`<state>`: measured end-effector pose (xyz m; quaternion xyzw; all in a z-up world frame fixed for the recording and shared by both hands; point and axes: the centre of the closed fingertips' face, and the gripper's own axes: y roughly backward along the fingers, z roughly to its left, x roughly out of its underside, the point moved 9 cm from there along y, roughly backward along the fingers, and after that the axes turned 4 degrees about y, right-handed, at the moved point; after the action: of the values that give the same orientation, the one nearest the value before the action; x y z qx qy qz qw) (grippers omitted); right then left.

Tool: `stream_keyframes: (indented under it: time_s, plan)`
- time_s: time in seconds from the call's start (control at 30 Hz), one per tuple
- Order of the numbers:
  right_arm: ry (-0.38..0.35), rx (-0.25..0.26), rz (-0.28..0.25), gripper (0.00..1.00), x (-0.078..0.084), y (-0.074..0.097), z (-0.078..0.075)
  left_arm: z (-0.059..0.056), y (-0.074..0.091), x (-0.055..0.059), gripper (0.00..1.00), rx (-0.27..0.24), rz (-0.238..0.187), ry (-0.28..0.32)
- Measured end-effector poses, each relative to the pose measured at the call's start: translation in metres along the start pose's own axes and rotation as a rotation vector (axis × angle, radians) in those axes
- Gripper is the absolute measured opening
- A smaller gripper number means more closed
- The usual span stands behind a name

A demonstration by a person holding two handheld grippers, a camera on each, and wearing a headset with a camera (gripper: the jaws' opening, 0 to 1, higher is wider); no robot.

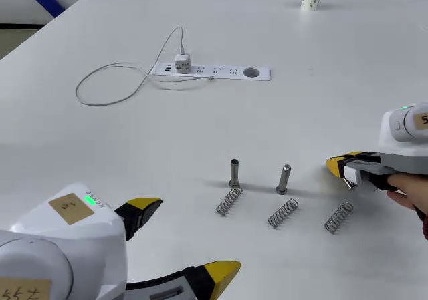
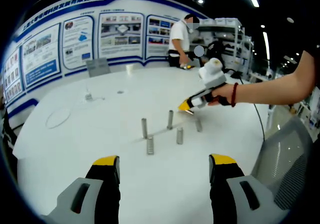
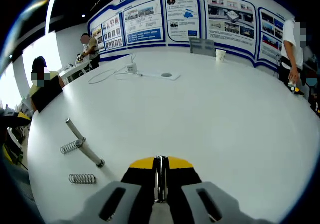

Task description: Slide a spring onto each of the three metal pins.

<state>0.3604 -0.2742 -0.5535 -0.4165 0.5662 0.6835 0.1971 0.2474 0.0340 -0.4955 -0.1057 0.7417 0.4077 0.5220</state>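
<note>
We hold the left gripper (image 1: 184, 240) with its jaws spread wide and bare, on our side of the power strip (image 1: 210, 71) and well apart from it. The right gripper (image 1: 336, 166) is pinched narrow on the held pin (image 3: 160, 176), to the right of the strip and nearer us. The left pin (image 1: 235, 173) and the middle pin (image 1: 284, 178) stand upright on the table (image 1: 321, 99), on our side of the strip. Farther from the strip, just beside those pins, the left spring (image 1: 229, 200), middle spring (image 1: 283, 212) and right spring (image 1: 339, 216) lie loose in a row.
</note>
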Motion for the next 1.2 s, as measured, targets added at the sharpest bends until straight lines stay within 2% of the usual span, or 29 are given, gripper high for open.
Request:
stream_keyframes:
  time_s: [0.53,0.97,1.2]
  plan:
    - [0.019,-0.017,-0.025,0.09,-0.004,0.025,0.011,-0.002,0.003,0.001,0.73,-0.004,-0.015,0.000]
    - [0.030,-0.030,-0.039,0.09,-0.004,0.033,0.020,-0.003,0.005,-0.003,0.71,-0.007,-0.038,0.000]
    - [0.046,-0.027,-0.026,0.09,-0.003,0.037,0.022,-0.004,0.006,-0.002,0.70,-0.010,-0.035,0.000]
